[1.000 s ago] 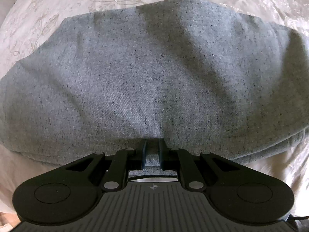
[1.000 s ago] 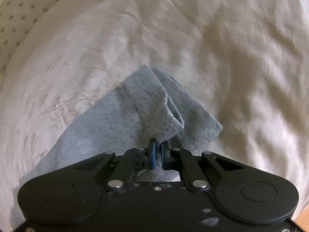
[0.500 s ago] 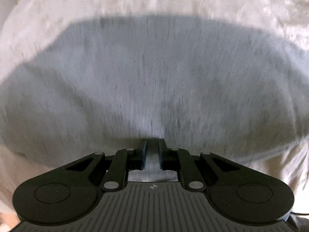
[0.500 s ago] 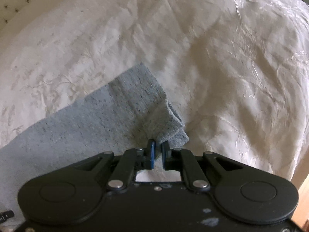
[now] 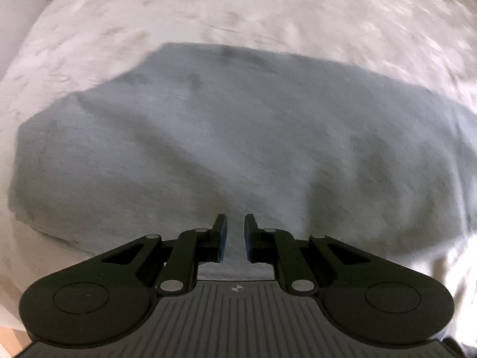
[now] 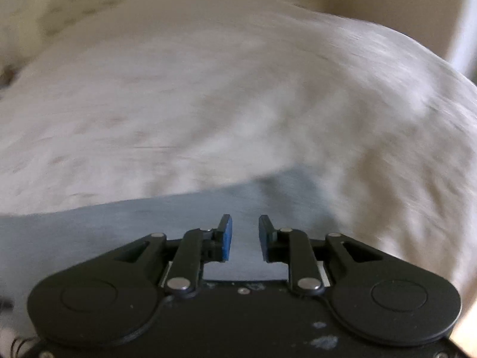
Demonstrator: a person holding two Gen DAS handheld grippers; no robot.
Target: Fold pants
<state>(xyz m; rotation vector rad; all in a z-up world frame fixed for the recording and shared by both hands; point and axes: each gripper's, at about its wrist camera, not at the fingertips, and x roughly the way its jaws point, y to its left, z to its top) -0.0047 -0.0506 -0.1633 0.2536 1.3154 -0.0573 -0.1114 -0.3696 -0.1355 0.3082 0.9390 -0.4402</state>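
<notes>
- Your left gripper (image 5: 235,228) sits with jaws slightly parted over the grey pants (image 5: 238,149), gripping nothing
- Your right gripper (image 6: 245,229) is parted too, empty
- Pants lie on the cream bedspread (image 5: 268,15); both views blurred, no writing legible

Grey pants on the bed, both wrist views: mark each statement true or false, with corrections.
1. The left gripper is clamped on the grey pants. False: its jaws stand apart, with fabric only seen in the gap.
2. The right gripper is open. True.
3. The pants lie on a pale bedspread. True.
4. The right gripper holds a bunched pant corner aloft. False: it grips nothing; the pants lie flat below.
</notes>
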